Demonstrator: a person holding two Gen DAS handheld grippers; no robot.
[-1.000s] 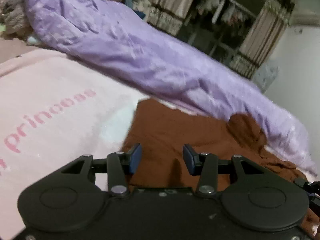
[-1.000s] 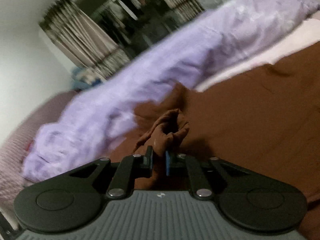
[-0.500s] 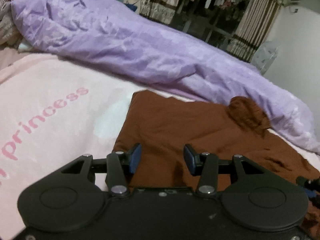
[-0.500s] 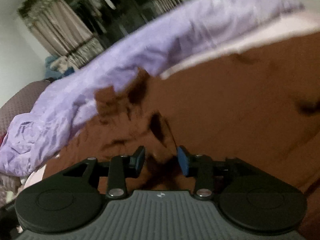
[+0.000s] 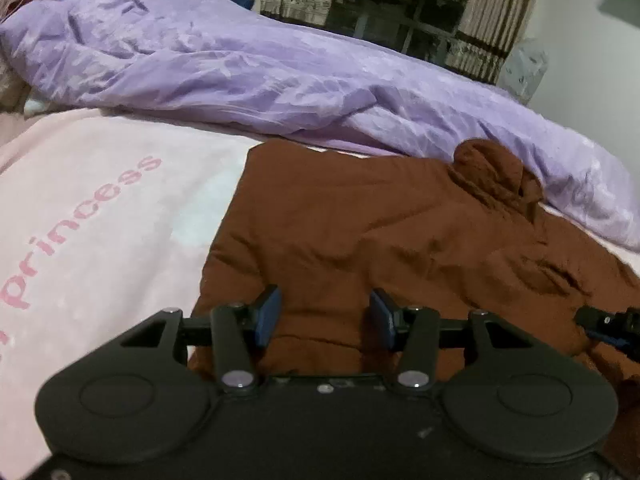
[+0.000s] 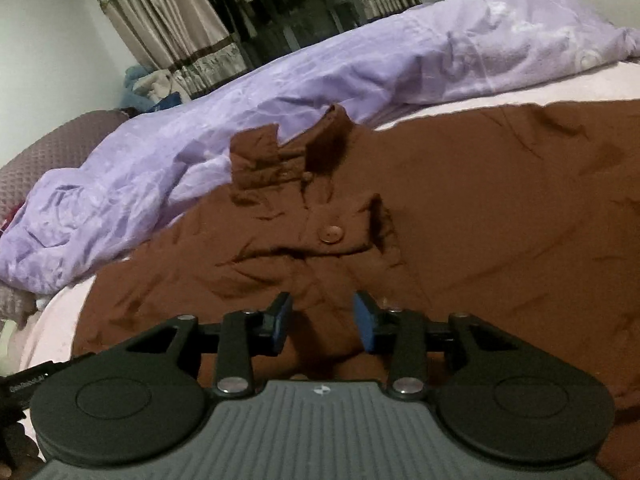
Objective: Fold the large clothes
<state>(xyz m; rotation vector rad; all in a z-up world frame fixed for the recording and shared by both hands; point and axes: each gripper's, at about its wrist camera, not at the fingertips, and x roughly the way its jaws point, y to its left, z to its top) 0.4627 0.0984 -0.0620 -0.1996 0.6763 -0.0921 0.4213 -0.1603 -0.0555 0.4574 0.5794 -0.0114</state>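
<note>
Left wrist view: the left gripper (image 5: 323, 316) sits at lower centre, jaws about half open, having just been opening; nothing is clamped, brown cloth merely shows in the gap beyond the pads. The brown garment (image 5: 360, 232) lies directly ahead of the jaws and runs from lower centre to the right edge of the frame, its long axis slanting toward the right. Its near left edge borders the pink blanket (image 5: 100, 200), left of frame. A bunched part of it (image 5: 492, 176) rests against the purple duvet (image 5: 280, 72), upper right. A tip of the other tool (image 5: 608, 326) shows at the right edge, over the same cloth.

Right wrist view: the right gripper (image 6: 322, 318) sits at lower centre, jaws partly open, having just been closing slightly; a raised ridge of cloth stands between the pads, but pad contact is not visible, so I judge it not gripped. The garment's collar (image 6: 288, 148) and 1 button (image 6: 331, 234) lie straight ahead, above the jaws. The cloth fills the frame's right half.

Judgement: the right gripper is nearer the collar end, the left nearer the plain edge.
</note>
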